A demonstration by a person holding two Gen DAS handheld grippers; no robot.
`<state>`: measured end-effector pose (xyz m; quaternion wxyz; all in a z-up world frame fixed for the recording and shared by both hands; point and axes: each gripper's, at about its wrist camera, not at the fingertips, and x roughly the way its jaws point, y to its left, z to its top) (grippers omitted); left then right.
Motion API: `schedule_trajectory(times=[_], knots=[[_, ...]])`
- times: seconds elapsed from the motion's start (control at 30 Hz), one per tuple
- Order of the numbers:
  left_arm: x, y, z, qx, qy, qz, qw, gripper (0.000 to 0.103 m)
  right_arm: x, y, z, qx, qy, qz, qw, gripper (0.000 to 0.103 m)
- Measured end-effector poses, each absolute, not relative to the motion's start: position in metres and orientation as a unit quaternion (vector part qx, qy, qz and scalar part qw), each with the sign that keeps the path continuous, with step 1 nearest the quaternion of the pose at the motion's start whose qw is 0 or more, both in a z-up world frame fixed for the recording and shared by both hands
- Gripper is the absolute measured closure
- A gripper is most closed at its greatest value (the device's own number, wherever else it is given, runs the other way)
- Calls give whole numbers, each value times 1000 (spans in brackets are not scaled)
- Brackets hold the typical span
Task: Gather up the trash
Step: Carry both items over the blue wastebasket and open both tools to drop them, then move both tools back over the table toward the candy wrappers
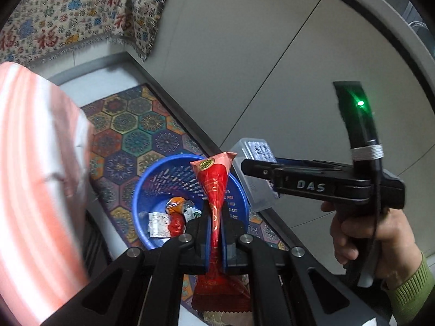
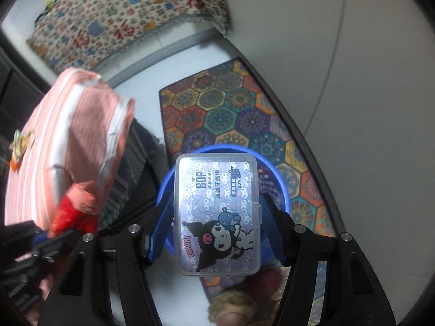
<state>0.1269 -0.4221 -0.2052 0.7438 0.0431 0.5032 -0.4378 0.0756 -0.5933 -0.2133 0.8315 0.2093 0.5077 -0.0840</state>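
Left gripper clenched on red wrapper, right gripper grasping clear floss box, blue basket mostly hidden beneath, basket scraps blurry.

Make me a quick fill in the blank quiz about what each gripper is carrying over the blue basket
The left gripper is shut on a red ____. 
The right gripper holds a clear plastic ____ with a cartoon label. 
The basket below both grippers is ____ in colour. 
The mat under the basket has a pattern of ____ shapes.

Missing words: wrapper; box; blue; hexagon
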Motion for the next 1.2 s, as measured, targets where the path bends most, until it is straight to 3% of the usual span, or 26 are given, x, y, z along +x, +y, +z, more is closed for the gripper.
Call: schedule_trajectory(times=[0.2, 0.27, 0.3, 0.33, 0.37, 0.63, 0.77, 0.93, 1.2], knots=[[135, -438, -226, 37, 509, -438, 740, 97, 70, -615, -221, 248, 496, -87, 827, 38], [137, -441, -232, 32, 505, -437, 744, 91, 70, -621, -225, 263, 492, -86, 825, 37], [140, -442, -236, 31, 506, -433, 745, 75, 69, -623, -227, 272, 490, -85, 824, 37], [137, -438, -235, 31, 508, -429, 747, 58, 69, -624, -227, 280, 489, -81, 822, 30], [140, -438, -237, 27, 508, -420, 752, 55, 68, -627, -227, 288, 486, -82, 821, 26], [131, -411, -203, 34, 476, -412, 776, 54, 57, -631, -205, 274, 448, -106, 845, 18], [111, -373, -171, 61, 436, -400, 804, 48, 59, -617, -189, 218, 436, -130, 864, 7], [98, -287, -149, 71, 410, -349, 839, 42, 62, -578, -162, 115, 409, -139, 895, 4], [121, -135, -168, 106, 410, -199, 884, 42, 76, -434, -136, 45, 377, -11, 925, 2]])
